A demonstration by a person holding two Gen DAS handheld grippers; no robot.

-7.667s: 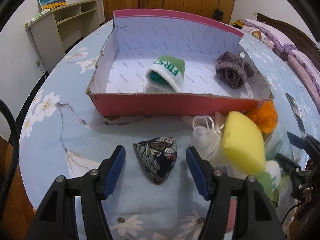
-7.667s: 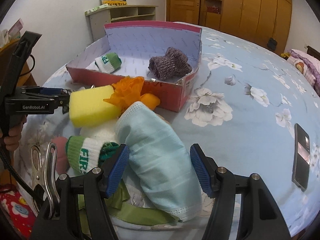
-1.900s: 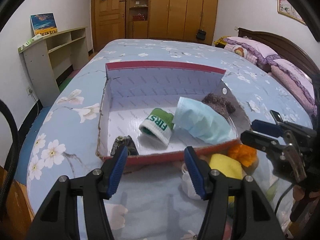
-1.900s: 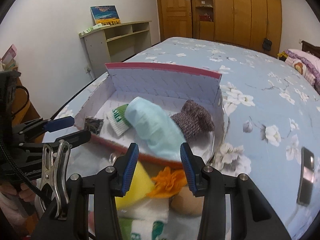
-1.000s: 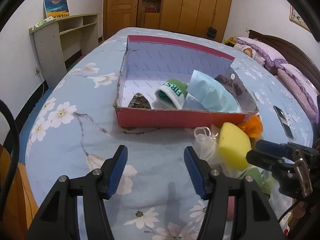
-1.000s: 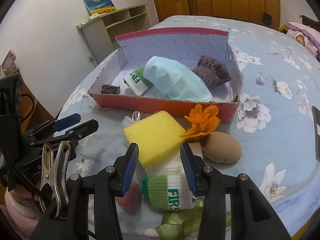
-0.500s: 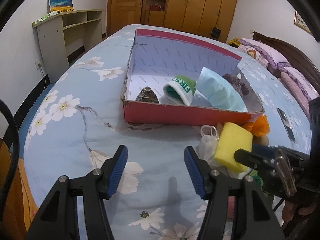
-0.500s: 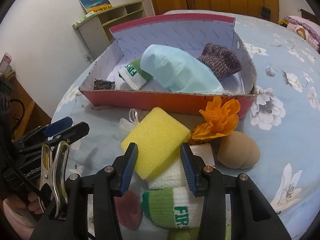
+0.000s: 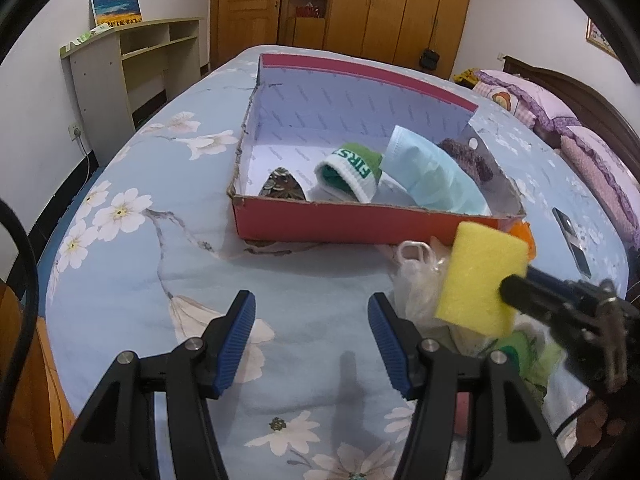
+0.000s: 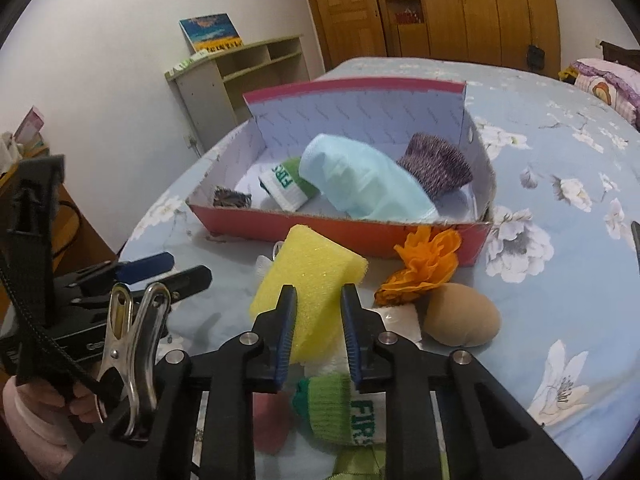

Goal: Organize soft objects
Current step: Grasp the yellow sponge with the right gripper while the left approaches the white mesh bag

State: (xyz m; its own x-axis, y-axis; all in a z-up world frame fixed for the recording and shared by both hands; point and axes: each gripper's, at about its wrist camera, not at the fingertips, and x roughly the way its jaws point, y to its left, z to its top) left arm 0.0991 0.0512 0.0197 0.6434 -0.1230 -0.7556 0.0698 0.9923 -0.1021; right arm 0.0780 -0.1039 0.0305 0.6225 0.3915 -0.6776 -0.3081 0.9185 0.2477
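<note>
- Right gripper [image 10: 316,320] jaws pinch the yellow foam sponge block [image 10: 308,280] at its near end; it's light and squishy, so grip mid-body.
- Left gripper [image 9: 308,336] jaws spread wide, holding nothing.

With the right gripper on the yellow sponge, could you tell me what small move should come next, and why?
Probably carry it forward over the near wall of the red box. The right gripper is shut on the yellow sponge, which in the left wrist view looks raised above the bedspread, just short of the box. The face mask already lies inside, and the left gripper is open and holds nothing.
</note>
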